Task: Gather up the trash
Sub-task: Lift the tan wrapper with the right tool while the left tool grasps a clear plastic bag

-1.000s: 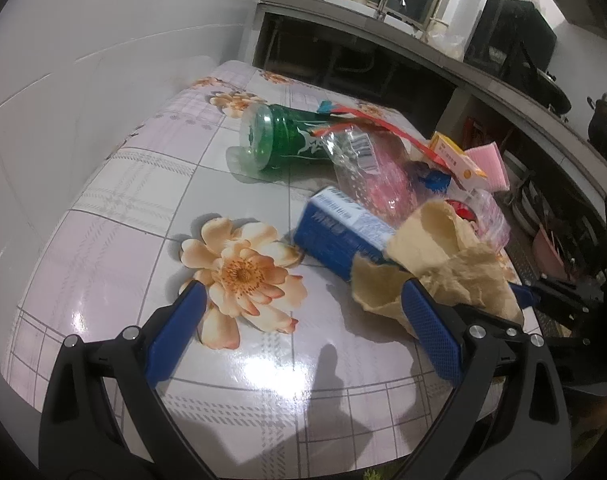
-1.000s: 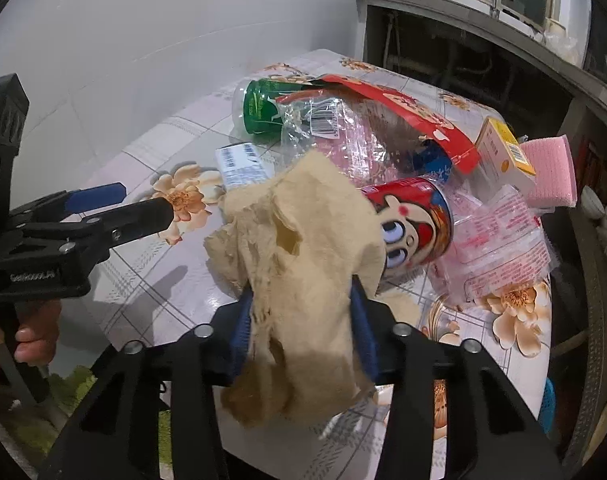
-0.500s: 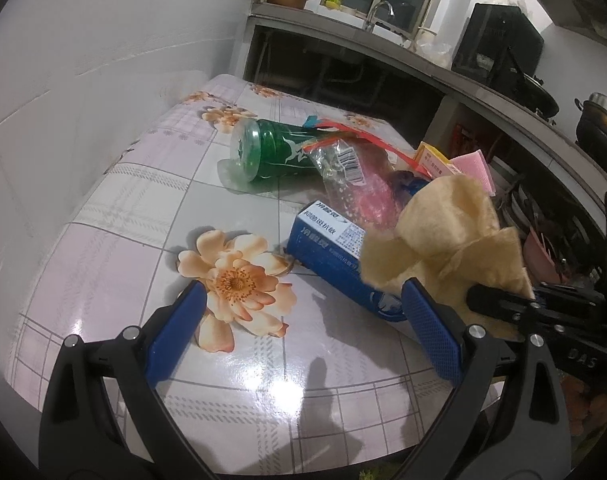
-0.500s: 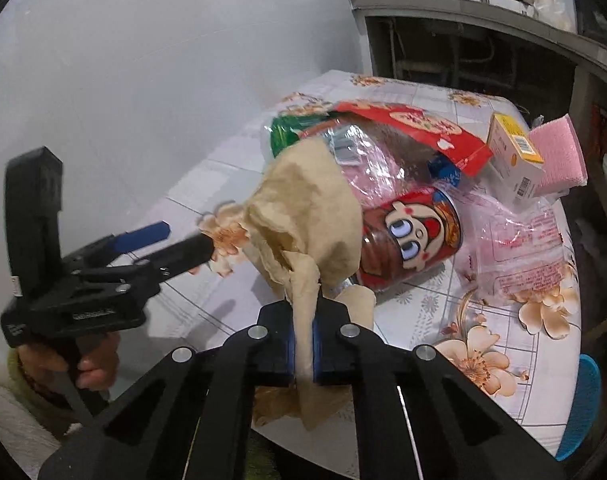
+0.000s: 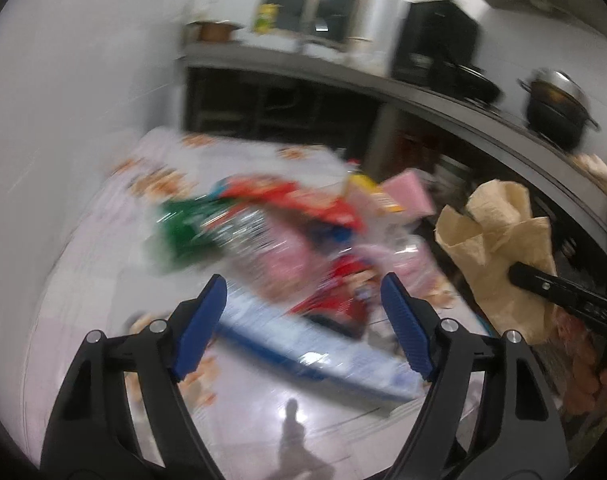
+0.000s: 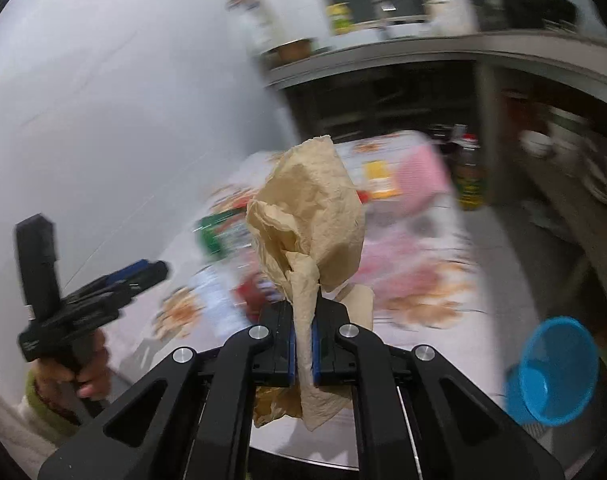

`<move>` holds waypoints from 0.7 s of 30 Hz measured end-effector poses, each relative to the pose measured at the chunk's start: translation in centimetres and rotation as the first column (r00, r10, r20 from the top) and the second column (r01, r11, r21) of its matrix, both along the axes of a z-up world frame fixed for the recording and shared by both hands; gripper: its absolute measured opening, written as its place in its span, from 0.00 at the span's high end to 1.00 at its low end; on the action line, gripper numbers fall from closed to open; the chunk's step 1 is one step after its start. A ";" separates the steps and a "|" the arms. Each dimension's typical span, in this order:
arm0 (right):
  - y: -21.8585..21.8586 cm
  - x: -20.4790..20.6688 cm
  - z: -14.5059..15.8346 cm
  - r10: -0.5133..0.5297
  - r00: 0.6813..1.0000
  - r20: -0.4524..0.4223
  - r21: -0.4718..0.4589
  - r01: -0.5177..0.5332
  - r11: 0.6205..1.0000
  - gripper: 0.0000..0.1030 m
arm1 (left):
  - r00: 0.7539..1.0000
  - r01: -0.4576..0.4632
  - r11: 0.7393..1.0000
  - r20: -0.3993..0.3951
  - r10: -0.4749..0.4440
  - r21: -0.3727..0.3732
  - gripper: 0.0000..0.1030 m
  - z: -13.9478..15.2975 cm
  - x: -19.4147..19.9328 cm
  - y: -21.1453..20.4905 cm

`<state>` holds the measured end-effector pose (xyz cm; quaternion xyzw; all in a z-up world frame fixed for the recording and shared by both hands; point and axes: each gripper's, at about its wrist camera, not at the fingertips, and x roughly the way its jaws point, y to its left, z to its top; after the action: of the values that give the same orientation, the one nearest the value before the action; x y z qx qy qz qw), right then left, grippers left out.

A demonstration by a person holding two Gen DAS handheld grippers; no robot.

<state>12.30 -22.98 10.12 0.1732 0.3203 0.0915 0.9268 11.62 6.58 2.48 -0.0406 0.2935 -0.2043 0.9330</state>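
My right gripper [image 6: 302,344] is shut on a crumpled tan paper towel [image 6: 311,216] and holds it up above the table; the towel also shows at the right of the left wrist view [image 5: 499,248]. My left gripper [image 5: 303,320] is open and empty, over a blue and white carton [image 5: 311,344] on the table. Behind it lies a blurred pile of trash: a green bottle [image 5: 179,232], a red wrapper [image 5: 303,200], a red can [image 5: 343,296], clear pink bags [image 5: 279,252], a yellow box [image 5: 371,192] and a pink sponge [image 5: 407,192].
A blue plastic basket [image 6: 551,372] sits low at the right beyond the table edge. A white wall runs along the left. A dark kitchen counter [image 5: 423,96] with pots stands behind the flowered table [image 5: 263,408]. The left gripper shows in the right wrist view [image 6: 91,304].
My right gripper has lifted the paper towel higher and away to the right. My left gripper has swung right toward the carton and pile. Both views are motion-blurred now.
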 end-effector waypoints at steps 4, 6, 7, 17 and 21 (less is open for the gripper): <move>-4.0 -0.5 -2.3 -0.117 0.991 -0.065 0.039 0.119 0.992 0.95 | 0.984 0.172 0.979 0.019 -0.175 0.107 0.27 0.9 1.0 -5.4; -5.3 -0.1 -3.3 -0.140 0.986 -0.093 0.060 0.145 0.988 0.95 | 0.965 0.258 0.945 -0.003 -0.263 0.200 0.25 0.7 1.8 -8.7; -5.8 -0.1 -3.8 -0.149 0.983 -0.104 0.067 0.156 0.985 0.95 | 0.951 0.306 0.923 -0.024 -0.309 0.232 0.17 0.5 2.2 -10.1; -9.7 1.7 -8.9 -0.177 0.964 -0.199 0.174 0.213 0.961 0.95 | 0.880 0.467 0.698 -0.206 -0.428 0.543 0.14 -4.3 7.2 -21.5; -11.0 2.1 -10.3 -0.181 0.959 -0.220 0.207 0.227 0.952 0.94 | 0.875 0.477 0.616 -0.276 -0.397 0.627 0.14 -7.1 8.8 -23.9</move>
<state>14.37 -34.02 -0.15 0.3198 0.3789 0.0136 0.8683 20.44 -17.33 -4.67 0.3639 0.3990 -0.3014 0.7858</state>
